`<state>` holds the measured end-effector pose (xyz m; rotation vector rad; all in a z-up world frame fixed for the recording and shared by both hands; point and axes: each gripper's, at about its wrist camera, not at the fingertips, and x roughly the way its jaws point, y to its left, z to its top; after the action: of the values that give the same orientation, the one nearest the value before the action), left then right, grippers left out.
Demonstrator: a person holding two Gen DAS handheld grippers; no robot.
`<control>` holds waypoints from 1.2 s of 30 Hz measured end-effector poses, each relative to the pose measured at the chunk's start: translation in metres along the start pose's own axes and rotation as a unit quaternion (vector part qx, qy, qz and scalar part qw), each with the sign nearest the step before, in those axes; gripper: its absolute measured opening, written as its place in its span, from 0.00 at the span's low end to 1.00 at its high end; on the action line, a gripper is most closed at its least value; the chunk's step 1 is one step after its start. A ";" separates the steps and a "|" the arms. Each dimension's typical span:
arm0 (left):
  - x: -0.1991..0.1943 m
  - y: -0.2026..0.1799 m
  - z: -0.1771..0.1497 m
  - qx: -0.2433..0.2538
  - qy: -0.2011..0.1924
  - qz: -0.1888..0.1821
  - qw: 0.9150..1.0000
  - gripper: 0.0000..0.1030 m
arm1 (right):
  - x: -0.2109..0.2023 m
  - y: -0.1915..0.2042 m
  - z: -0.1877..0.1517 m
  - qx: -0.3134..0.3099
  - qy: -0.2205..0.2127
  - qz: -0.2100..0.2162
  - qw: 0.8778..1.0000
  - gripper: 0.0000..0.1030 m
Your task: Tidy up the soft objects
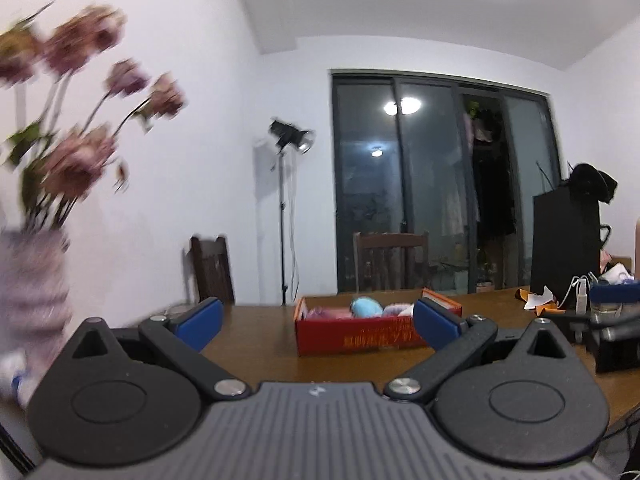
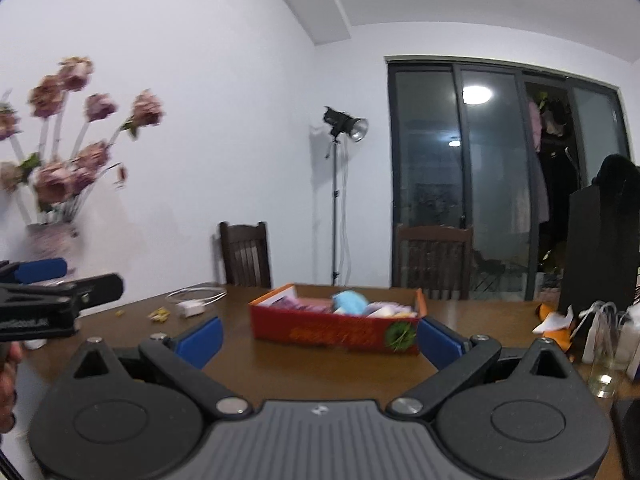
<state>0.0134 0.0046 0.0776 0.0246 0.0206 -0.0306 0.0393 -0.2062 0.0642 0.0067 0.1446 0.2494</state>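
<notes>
I see the red box (image 1: 360,334) straight ahead of both grippers on the wooden table (image 1: 260,344), its long side running across my view, soft things (image 2: 350,302) piled inside. My left gripper (image 1: 318,318) is spread wide and holds nothing; my right gripper (image 2: 318,336) is likewise agape and empty. In the right view the box sits a touch nearer, I judge, so that hand has the shorter reach. The box wall hides most of the contents, and blur smears the flowers (image 1: 80,40).
</notes>
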 end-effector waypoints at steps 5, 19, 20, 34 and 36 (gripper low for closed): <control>-0.016 0.004 -0.017 -0.032 0.049 -0.021 0.998 1.00 | -0.038 0.023 -0.024 -0.016 -0.002 0.002 1.000 1.00; -0.019 -0.004 -0.017 -0.013 0.034 -0.014 0.999 1.00 | -0.038 0.009 -0.024 0.033 -0.003 -0.010 0.999 1.00; -0.019 -0.004 -0.017 -0.012 0.034 -0.014 0.999 1.00 | -0.037 0.009 -0.024 0.032 -0.002 -0.009 0.999 1.00; -0.019 -0.005 -0.018 -0.002 0.035 -0.019 0.999 1.00 | -0.033 0.012 -0.027 0.021 0.009 -0.007 1.000 1.00; -0.018 -0.005 -0.018 -0.002 0.035 -0.020 0.999 1.00 | -0.033 0.012 -0.027 0.022 0.010 -0.007 1.000 1.00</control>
<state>-0.0056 0.0009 0.0598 0.0210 0.0916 -0.0692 0.0011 -0.2032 0.0425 0.0460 0.1704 0.2318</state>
